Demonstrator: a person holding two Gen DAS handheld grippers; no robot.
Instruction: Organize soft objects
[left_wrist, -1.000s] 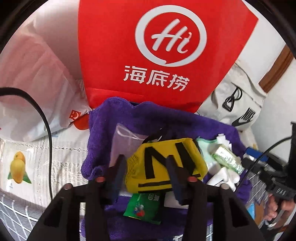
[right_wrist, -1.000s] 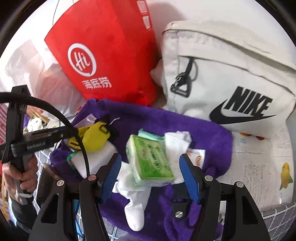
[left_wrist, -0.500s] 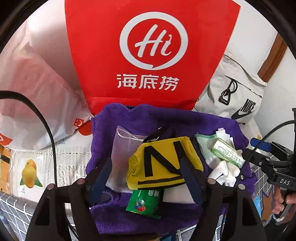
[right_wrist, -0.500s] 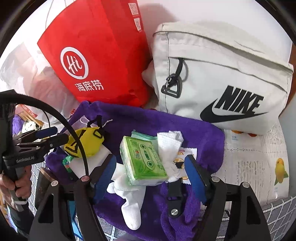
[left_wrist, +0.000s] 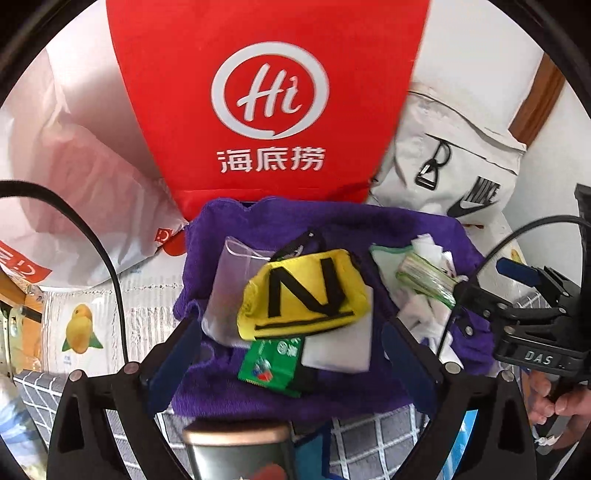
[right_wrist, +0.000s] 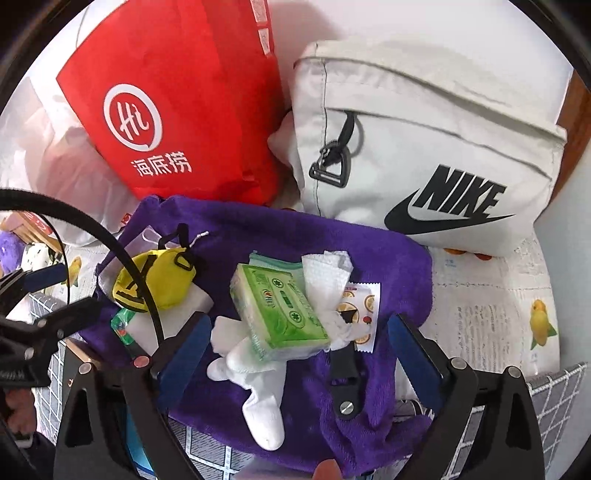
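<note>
My left hand-held gripper (left_wrist: 284, 354) stands wide apart at the bottom of its view; its jaws have just been opening, and nothing is clamped. The yellow pouch (left_wrist: 303, 293) lies in the middle of that frame between and beyond the blue pads, clear of both, on a purple towel (left_wrist: 332, 229). A clear bag (left_wrist: 236, 280) shows at the pouch's left, a green packet (left_wrist: 267, 362) and a white pad (left_wrist: 338, 349) poke out from under its lower edge.

My right hand-held gripper (right_wrist: 299, 354) is likewise spread wide, its jaws having just been opening, with no pad pressing on anything. Between them, centre frame, the green tissue pack (right_wrist: 280, 314) rests on white socks (right_wrist: 258, 387), one sock running down toward the bottom edge. A crumpled tissue (right_wrist: 325, 273) and a fruit-print sachet (right_wrist: 364, 314) sit just right of the pack, all on the towel.

Behind the towel, a red bag (right_wrist: 177, 103) fills the upper left of the right view and a grey Nike bag (right_wrist: 424, 147) the upper right
</note>
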